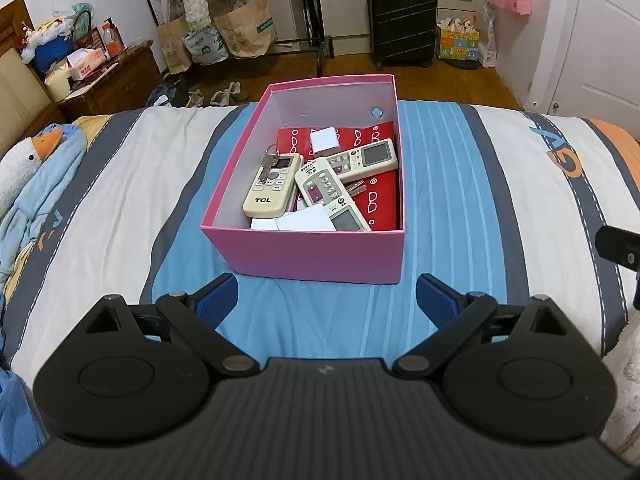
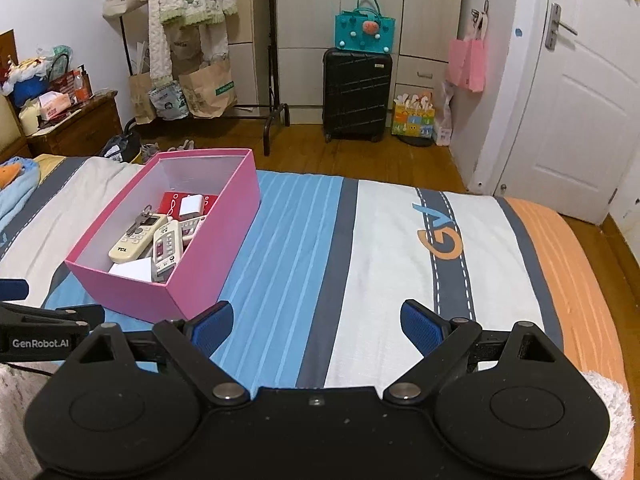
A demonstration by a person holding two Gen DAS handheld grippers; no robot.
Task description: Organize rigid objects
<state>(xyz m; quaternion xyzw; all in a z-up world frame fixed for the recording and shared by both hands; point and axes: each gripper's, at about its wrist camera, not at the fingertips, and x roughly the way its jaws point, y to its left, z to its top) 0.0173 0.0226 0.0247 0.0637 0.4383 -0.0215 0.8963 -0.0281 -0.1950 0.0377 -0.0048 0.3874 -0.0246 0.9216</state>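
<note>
A pink box [image 1: 308, 258] [image 2: 208, 264] stands on the striped bedspread. Inside lie a cream TCL remote [image 1: 272, 192] [image 2: 134, 242] with a key [image 1: 267, 164] on it, two more white remotes [image 1: 334, 196] [image 1: 366, 160], white cards [image 1: 304, 222], a small white block [image 1: 325, 140] and a red patterned case [image 1: 380, 196]. My left gripper [image 1: 326, 300] is open and empty, just in front of the box's near wall. My right gripper [image 2: 318, 326] is open and empty too, over the bedspread to the right of the box.
A plush duck in blue cloth [image 1: 28, 168] lies at the bed's left edge. Beyond the bed are a wooden nightstand [image 1: 116, 84], paper bags [image 1: 240, 28] under a clothes rack, a black suitcase [image 2: 356, 96] and a white door [image 2: 580, 120]. The bedspread [image 2: 400, 248] stretches right of the box.
</note>
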